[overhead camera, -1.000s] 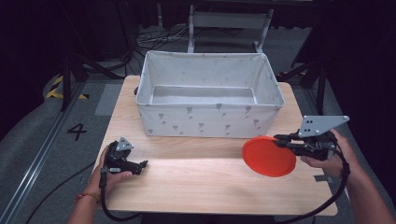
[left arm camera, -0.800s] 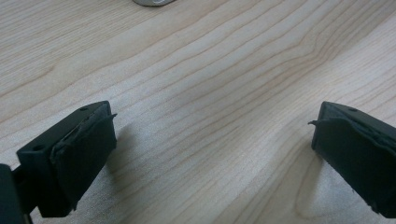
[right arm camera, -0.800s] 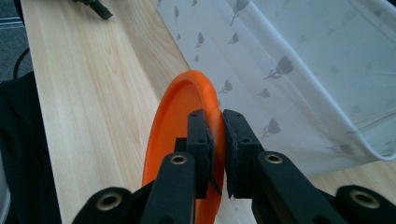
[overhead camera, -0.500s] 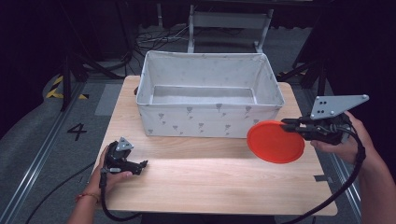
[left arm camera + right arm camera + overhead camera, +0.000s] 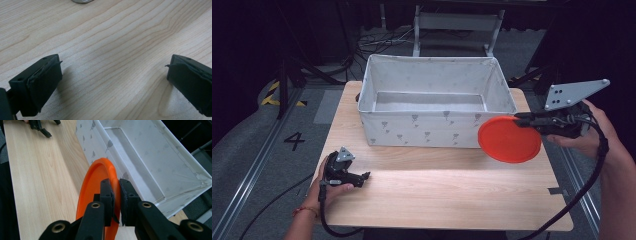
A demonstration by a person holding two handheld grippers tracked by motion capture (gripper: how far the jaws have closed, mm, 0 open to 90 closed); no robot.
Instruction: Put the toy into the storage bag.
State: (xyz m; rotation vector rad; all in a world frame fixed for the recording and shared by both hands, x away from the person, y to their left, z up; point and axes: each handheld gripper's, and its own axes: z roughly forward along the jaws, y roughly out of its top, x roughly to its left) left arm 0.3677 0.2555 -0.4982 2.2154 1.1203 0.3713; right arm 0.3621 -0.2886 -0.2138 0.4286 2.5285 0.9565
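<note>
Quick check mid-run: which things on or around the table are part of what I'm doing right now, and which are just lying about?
In the job:
- orange plate, clamped at its rim by the right gripper, held off the table
- fabric bin, open, beside the plate

Lying about:
- left gripper, jaws open, resting on the table
- metal frame behind the table
- cables on the floor

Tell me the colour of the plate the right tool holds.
Orange plate, clearest in the right gripper view.
</note>
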